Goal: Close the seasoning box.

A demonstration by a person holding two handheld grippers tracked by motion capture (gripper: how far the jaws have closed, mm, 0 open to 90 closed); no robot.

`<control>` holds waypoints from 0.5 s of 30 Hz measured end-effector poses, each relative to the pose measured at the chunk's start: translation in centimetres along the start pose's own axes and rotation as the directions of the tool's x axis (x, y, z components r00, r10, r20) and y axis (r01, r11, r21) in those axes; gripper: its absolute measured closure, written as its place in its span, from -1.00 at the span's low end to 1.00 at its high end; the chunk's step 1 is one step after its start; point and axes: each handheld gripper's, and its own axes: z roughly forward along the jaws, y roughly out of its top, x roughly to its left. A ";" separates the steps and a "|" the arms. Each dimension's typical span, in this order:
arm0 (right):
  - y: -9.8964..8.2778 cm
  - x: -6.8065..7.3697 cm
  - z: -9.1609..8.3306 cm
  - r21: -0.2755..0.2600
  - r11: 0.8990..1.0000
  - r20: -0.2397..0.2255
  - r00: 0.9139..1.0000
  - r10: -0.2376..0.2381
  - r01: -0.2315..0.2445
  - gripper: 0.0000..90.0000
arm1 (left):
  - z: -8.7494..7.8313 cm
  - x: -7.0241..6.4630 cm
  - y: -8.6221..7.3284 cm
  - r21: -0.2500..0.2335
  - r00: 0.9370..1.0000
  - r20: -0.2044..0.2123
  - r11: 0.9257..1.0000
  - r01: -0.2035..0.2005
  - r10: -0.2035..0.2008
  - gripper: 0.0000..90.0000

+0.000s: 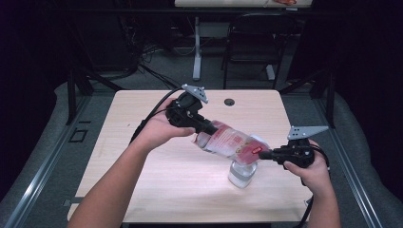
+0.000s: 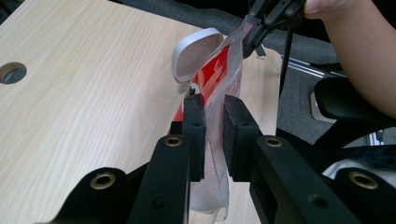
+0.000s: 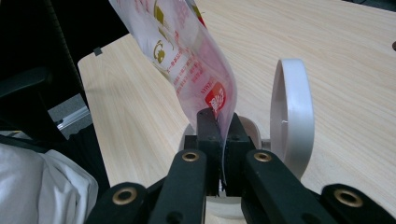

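A red-and-white plastic pouch (image 1: 233, 142) hangs tilted above the table, stretched between both grippers. My left gripper (image 1: 209, 128) is shut on its upper left end; in the left gripper view the jaws (image 2: 214, 126) pinch the clear film of the pouch (image 2: 224, 74). My right gripper (image 1: 263, 154) is shut on the lower right end, and in the right gripper view (image 3: 219, 126) the pouch (image 3: 187, 56) rises from its jaws. Directly under that end stands a clear jar (image 1: 242, 173) with its white flip lid (image 3: 289, 121) (image 2: 196, 53) standing open.
The light wooden table (image 1: 142, 190) has a round cable hole (image 1: 229, 101) (image 2: 11, 72) near its far edge. Behind the table stand a dark chair (image 1: 252, 42) and a white table leg (image 1: 196, 47). Cables trail from both grippers.
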 end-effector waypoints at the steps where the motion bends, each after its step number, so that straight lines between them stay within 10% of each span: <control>1: 0.0 0.0 0.0 -0.001 1.000 -0.003 1.000 0.000 0.000 0.98 | 0.0 0.0 0.0 -0.001 1.000 -0.002 1.000 -0.003 0.003 0.80; 15: 0.0 0.1 0.0 0.002 1.000 -0.003 1.000 -0.002 0.002 0.98 | 0.0 0.1 0.0 -0.003 1.000 0.005 1.000 0.001 -0.001 0.80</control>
